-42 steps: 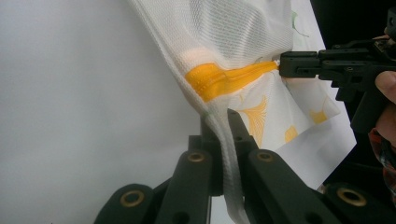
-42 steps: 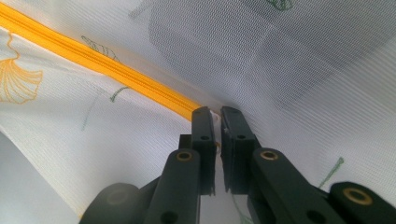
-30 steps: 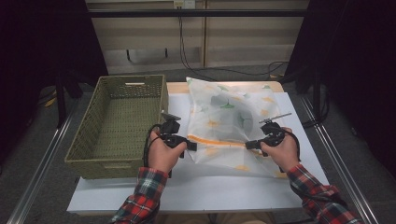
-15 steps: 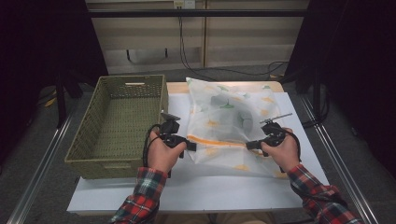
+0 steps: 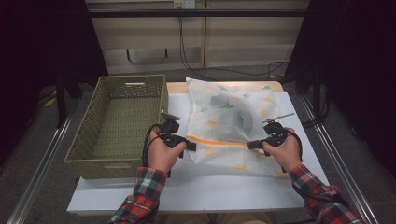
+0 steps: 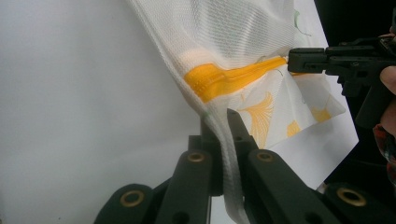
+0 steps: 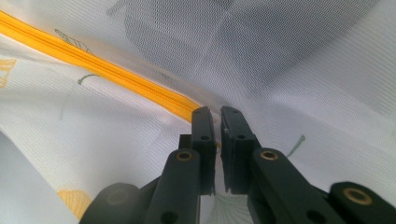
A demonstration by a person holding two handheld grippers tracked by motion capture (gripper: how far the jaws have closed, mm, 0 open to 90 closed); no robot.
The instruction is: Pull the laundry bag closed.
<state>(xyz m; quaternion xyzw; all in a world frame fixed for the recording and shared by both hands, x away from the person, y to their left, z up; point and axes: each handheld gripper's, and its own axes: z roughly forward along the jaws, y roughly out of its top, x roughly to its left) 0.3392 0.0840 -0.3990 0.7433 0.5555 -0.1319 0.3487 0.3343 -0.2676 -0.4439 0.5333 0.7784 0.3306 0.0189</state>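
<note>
I hold a black gripper in each hand, and both are at the big white mesh bag with yellow leaf prints (image 5: 229,126). The bag lies flat on the white table top (image 5: 196,186), just to the right of the green woven basket (image 5: 116,126). Some grey and green things are inside the bag, but I cannot tell what they are.

An orange zipper strip (image 5: 219,141) runs across the bag from side to side. My left gripper (image 5: 189,145) is at the left end of that strip. In the left gripper view, its jaws are pressed together on the white edge of the bag (image 6: 219,135), just below the orange strip (image 6: 224,79). The mesh runs down between the two jaws.

My right gripper (image 5: 251,144) is at the right end of the strip. In the right gripper view, its jaws stand very close together with a thin gap, right where the orange strip (image 7: 107,70) ends. I cannot tell if they pinch the mesh or the zipper pull.

My left hand (image 5: 163,151) is beside the basket. My right hand (image 5: 282,149) rests over the bag's right side.
</note>
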